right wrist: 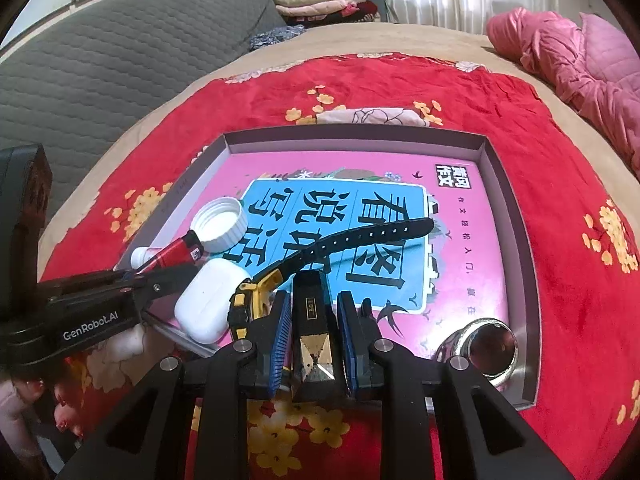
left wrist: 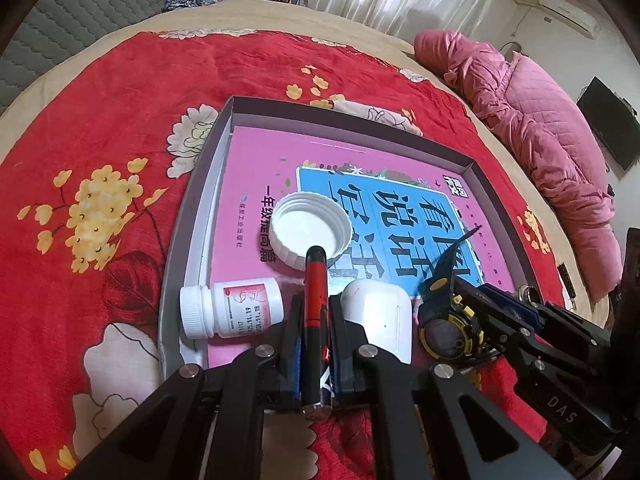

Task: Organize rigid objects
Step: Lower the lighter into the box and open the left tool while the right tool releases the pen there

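Note:
A shallow grey tray (left wrist: 340,126) (right wrist: 360,142) lies on the red floral blanket, lined with a pink and blue book (left wrist: 260,168) (right wrist: 460,240). On the book rest a white screw cap (left wrist: 310,232) (right wrist: 220,224), a white pill bottle (left wrist: 230,312), a white earbud case (left wrist: 378,320) (right wrist: 208,304) and a black and yellow watch (left wrist: 444,320) (right wrist: 332,244). My left gripper (left wrist: 316,320) (right wrist: 160,276) is shut on a red and black pen (left wrist: 316,292) (right wrist: 176,252) over the tray's near left. My right gripper (right wrist: 312,308) (left wrist: 500,312) is shut on a black and gold case (right wrist: 312,320) beside the watch.
A shiny silver round piece (right wrist: 480,348) sits in the tray's near right corner. The red blanket (left wrist: 100,140) surrounds the tray. A pink quilted jacket (left wrist: 540,120) lies at the far right, a grey padded headboard (right wrist: 120,48) and folded clothes (right wrist: 320,0) at the back.

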Demonstrator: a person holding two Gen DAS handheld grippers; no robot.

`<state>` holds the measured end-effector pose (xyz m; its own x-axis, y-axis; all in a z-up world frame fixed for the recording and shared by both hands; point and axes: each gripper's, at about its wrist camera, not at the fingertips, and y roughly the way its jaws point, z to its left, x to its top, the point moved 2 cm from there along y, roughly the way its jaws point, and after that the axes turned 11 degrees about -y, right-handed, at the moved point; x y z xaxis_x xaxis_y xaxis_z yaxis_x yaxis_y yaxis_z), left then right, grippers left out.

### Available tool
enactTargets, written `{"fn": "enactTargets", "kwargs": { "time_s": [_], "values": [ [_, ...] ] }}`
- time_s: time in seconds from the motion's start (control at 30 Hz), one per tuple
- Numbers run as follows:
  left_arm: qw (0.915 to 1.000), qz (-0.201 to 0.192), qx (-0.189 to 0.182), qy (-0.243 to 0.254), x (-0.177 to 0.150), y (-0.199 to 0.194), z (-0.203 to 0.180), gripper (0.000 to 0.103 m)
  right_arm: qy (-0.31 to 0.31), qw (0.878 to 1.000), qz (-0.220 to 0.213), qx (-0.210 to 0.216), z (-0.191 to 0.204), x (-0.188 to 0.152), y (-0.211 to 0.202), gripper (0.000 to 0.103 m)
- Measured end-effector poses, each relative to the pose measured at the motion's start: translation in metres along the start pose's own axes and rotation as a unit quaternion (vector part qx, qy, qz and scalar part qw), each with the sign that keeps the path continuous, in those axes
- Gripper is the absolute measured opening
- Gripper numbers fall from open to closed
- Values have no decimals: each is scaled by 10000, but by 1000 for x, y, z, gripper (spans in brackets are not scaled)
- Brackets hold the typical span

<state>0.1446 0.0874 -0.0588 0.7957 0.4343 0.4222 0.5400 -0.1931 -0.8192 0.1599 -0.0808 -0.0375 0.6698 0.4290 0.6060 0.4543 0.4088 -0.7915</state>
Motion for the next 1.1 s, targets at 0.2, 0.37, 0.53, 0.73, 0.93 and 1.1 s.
{"fn": "enactTargets", "kwargs": {
  "time_s": [0.2, 0.37, 0.53, 0.73, 0.93, 1.1],
  "values": [
    [10000, 10, -69, -38, 2, -1, 2, 10, 28, 10000, -36, -16, -2, -1, -5, 24],
    [9998, 61, -155, -112, 3, -1, 5, 10, 64, 10000, -46, -5, -2, -3, -8, 24],
    [9999, 70, -123, -63, 3, -1, 4, 10, 120, 9999, -42, 9, -2, -4, -8, 24],
    [9998, 86, -180, -77, 3, -2, 4, 10, 113, 9999, -30, -11, -3, -5, -9, 25],
    [9997, 75, -195, -84, 2, -2, 4, 10, 94, 9999, -50, -28, -1, -3, -11, 25],
    [9997, 70, -197, -114, 2, -4, 5, 12, 85, 9999, -65, -32, 0, -1, -13, 25]
  ]
}}
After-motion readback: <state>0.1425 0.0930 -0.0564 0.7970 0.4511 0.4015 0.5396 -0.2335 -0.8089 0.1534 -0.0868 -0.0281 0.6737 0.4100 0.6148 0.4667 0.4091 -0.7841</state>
